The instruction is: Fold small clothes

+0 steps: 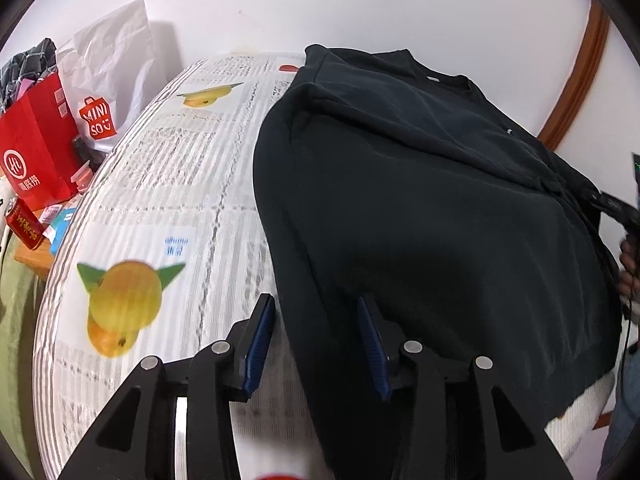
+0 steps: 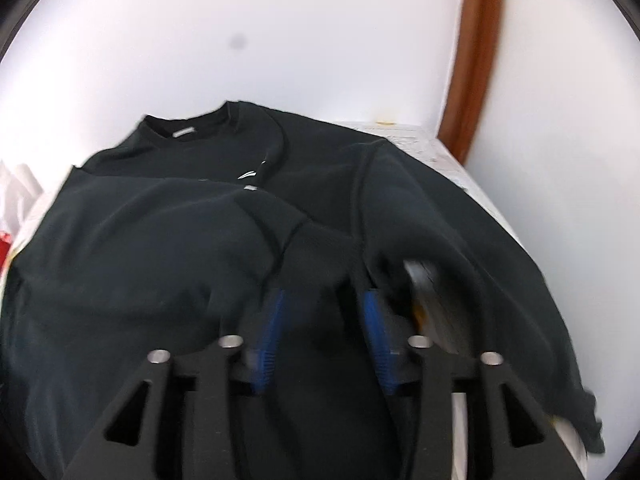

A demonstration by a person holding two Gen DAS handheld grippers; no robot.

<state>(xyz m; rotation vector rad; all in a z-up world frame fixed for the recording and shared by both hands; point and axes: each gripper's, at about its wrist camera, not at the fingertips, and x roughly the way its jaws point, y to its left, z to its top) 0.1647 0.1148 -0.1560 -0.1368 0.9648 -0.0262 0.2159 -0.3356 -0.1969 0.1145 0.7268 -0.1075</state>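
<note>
A black sweatshirt (image 1: 420,208) lies on a table covered with a newspaper-print cloth (image 1: 168,184), its collar toward the far wall and one sleeve folded across the body. My left gripper (image 1: 316,320) is open, its blue pads (image 1: 260,340) straddling the sweatshirt's near left edge by the hem. In the right wrist view the sweatshirt (image 2: 168,240) fills the table. My right gripper (image 2: 324,312) is open just above the folded fabric near a sleeve cuff; nothing is clamped between the pads (image 2: 272,332). The right gripper also shows at the right edge of the left wrist view (image 1: 616,204).
Left of the table stand a red paper bag (image 1: 36,156), a white Miniso bag (image 1: 108,80) and a red can (image 1: 22,224). A white wall and a brown door frame (image 2: 476,56) lie behind. The table's right edge (image 2: 480,192) is close to the sweatshirt.
</note>
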